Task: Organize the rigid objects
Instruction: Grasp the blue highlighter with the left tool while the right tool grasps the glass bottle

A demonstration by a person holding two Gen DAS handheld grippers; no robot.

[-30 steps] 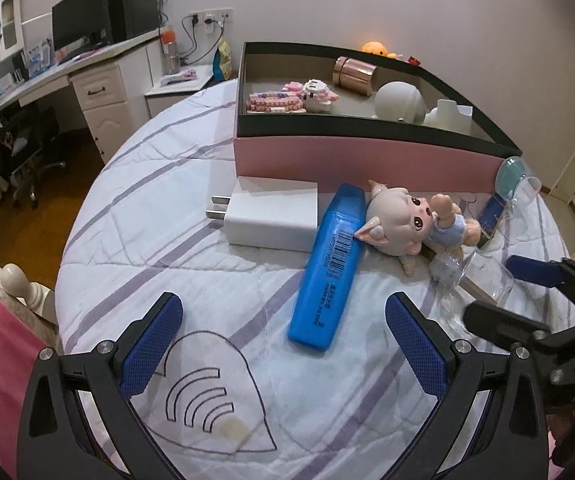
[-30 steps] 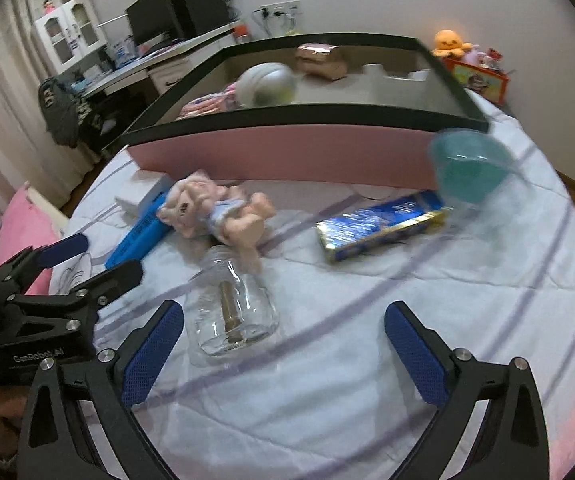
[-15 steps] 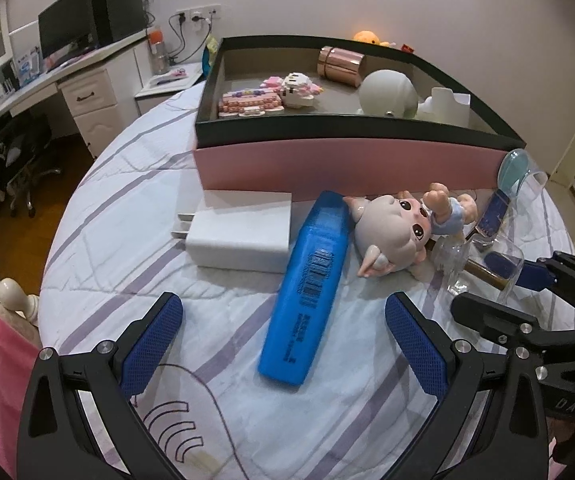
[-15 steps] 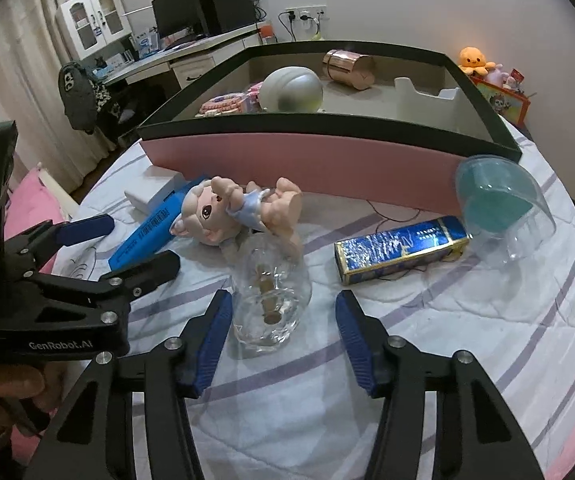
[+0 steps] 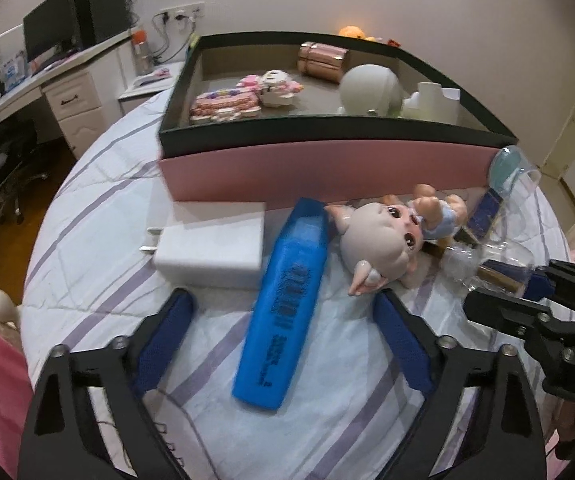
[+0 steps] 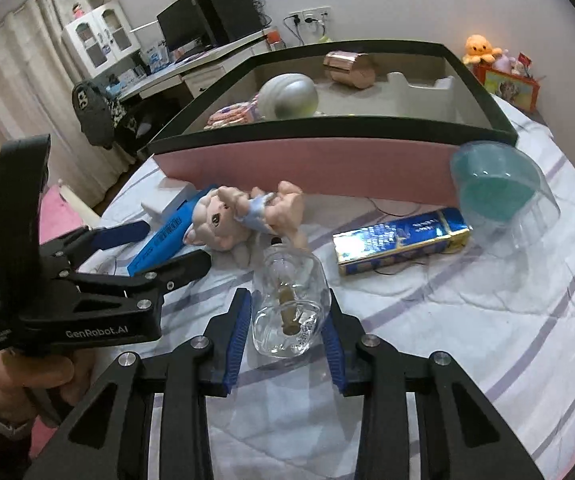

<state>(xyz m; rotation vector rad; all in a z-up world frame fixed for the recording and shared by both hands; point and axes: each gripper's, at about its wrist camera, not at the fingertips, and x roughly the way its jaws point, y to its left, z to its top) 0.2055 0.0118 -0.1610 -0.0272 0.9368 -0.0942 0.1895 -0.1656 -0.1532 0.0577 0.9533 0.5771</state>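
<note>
Both narrowed: right gripper [image 6: 285, 330] clamps glass bottle [image 6: 289, 306]; left gripper [image 5: 283, 344] straddles blue highlighter [image 5: 285, 316], untouched.

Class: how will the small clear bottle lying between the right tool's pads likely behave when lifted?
The clear bottle looks rigid and smooth, so it may slip in the right tool. Lying on its rounded side, it could roll if released. It seems light and possibly fragile.

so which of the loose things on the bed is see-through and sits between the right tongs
The small clear glass bottle, lying on its side between the right tongs, which have just been closing. The clear cup lies farther away by the box.
</note>
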